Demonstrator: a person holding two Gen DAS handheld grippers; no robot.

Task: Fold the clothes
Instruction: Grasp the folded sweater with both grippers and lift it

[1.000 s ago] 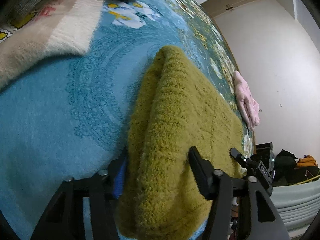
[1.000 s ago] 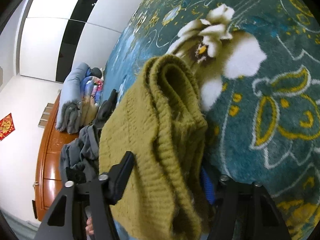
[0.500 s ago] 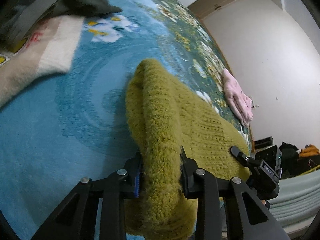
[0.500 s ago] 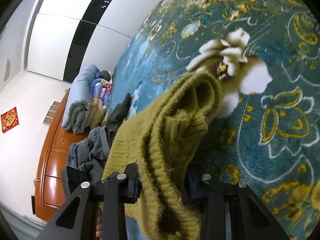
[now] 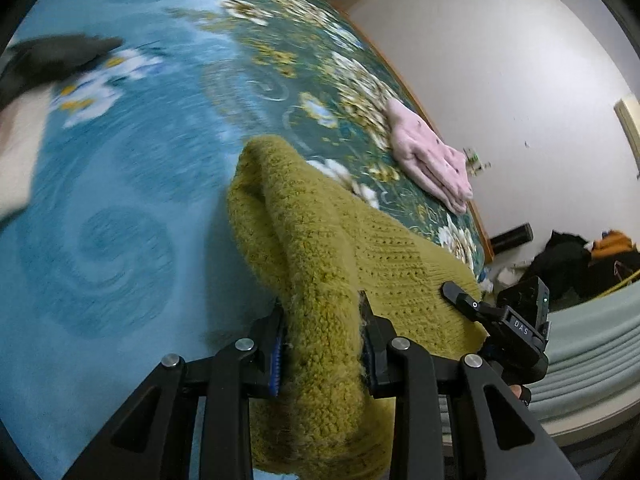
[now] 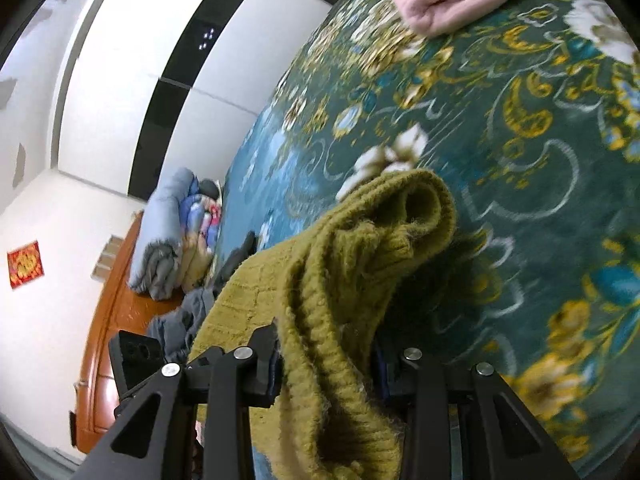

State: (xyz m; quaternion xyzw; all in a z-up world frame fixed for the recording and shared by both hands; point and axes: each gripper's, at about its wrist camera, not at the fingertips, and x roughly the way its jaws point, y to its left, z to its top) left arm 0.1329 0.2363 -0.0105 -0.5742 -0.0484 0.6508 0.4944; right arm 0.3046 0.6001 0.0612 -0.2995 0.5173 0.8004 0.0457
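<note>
Both my left gripper and right gripper were clamped on the olive sweater; folding unfinished, pink garment ahead already folded.

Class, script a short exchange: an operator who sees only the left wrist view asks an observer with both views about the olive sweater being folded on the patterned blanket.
Operator: My left hand-held gripper has just closed its jaws on the olive sweater. Does the right one grip it too?
Observer: Yes. The right hand-held gripper has just closed its jaws on a bunched, ribbed edge of it.
Operator: What lies beyond that end?
Observer: A rolled blue-grey quilt at the far edge of the blanket.
</note>
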